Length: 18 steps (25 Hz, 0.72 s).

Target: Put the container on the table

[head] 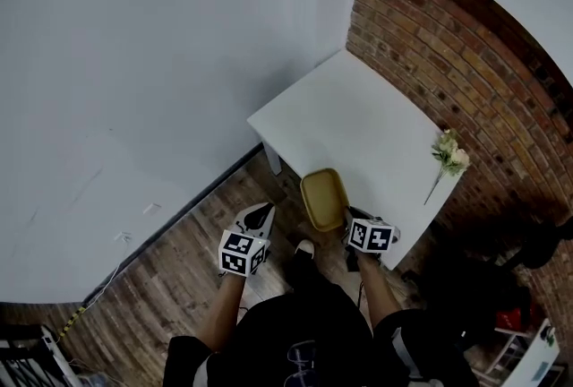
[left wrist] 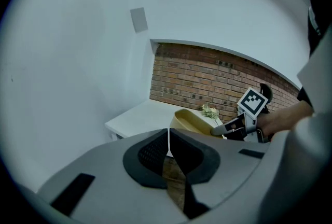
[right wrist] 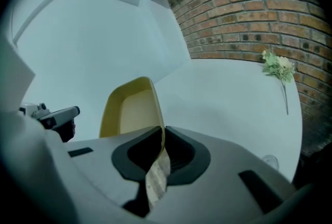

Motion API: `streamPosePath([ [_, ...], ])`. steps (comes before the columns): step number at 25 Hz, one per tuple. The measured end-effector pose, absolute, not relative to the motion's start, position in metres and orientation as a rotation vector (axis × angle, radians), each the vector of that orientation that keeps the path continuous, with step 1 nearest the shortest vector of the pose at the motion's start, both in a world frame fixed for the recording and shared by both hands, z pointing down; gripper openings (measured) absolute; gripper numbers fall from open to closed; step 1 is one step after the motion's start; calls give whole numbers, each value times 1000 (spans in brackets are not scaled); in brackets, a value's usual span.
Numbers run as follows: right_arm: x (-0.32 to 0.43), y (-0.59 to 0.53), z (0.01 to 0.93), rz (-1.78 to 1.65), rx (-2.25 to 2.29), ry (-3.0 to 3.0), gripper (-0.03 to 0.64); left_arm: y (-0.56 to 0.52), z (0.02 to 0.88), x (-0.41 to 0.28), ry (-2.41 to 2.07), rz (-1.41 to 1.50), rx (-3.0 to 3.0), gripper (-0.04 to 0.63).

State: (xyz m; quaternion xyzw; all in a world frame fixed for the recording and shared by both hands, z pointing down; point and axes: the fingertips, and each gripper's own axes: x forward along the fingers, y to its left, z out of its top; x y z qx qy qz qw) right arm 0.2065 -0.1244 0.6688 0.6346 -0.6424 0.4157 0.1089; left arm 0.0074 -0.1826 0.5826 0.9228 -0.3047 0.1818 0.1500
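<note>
A shallow yellow container hangs at the near edge of the white table, partly over the floor. My right gripper is shut on its near rim; in the right gripper view the jaws pinch the thin yellow wall with the tabletop beyond. My left gripper is beside the container to its left, apart from it, over the wooden floor. In the left gripper view its jaws stand shut with nothing between them, and the container and the right gripper show ahead to the right.
A sprig of pale flowers lies on the table's right side by the brick wall. A white wall bounds the table's left. Dark clutter stands on the floor to my right.
</note>
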Motion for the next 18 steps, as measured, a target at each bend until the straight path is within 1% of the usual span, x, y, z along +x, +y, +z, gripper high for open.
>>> streamPosePath([
  [8, 219, -216, 670, 1193, 1778, -1924, 40, -259, 583, 19, -940, 531, 2613, 20],
  [18, 215, -298, 667, 1132, 1666, -1987, 40, -318, 591, 17, -1020, 513, 2559, 20],
])
